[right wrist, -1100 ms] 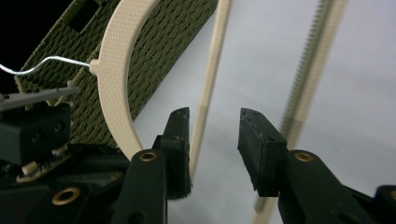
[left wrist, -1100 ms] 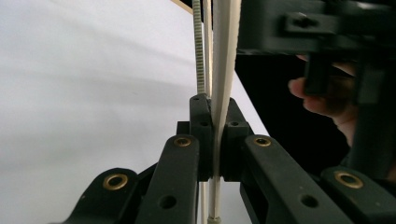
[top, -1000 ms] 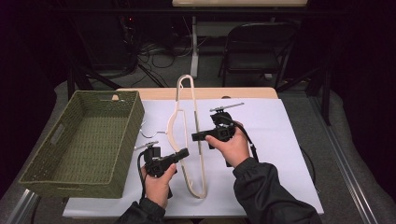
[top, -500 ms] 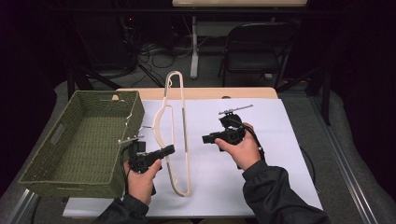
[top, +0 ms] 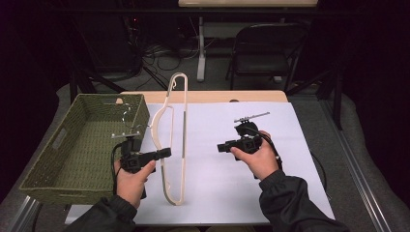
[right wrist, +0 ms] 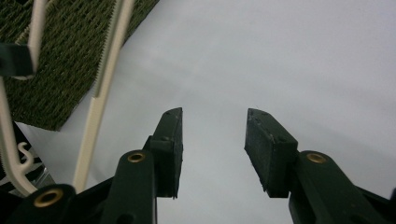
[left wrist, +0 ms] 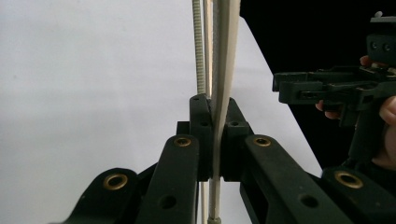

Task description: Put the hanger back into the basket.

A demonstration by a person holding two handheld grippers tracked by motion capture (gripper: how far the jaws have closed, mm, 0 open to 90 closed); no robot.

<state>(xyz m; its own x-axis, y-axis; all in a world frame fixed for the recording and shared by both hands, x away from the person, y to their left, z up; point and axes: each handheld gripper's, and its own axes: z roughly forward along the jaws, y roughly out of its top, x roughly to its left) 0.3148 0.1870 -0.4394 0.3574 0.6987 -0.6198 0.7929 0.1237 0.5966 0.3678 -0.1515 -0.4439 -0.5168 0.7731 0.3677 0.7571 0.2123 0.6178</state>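
A cream plastic hanger (top: 184,145) hangs tilted above the white sheet, its hook (top: 180,78) pointing away from me, close to the basket's right wall. My left gripper (top: 166,153) is shut on one of its sloping arms. In the left gripper view the two jaws press flat on the thin cream arm (left wrist: 219,93), with the ridged bar (left wrist: 199,56) just behind it. My right gripper (top: 220,147) is held over the sheet to the right of the hanger, apart from it. Its jaws (right wrist: 212,140) stand open with nothing between them. The hanger's bar (right wrist: 106,74) passes to their left.
A green woven basket (top: 43,166) stands at the table's left, seen also in the right gripper view (right wrist: 70,46). A white sheet (top: 300,145) covers the table. A dark folding chair (top: 268,46) and cables are on the floor behind the far edge.
My left gripper has carried the hanger to the left, toward the basket. The right gripper, close against the hanger a second ago, now stands apart from it and open.
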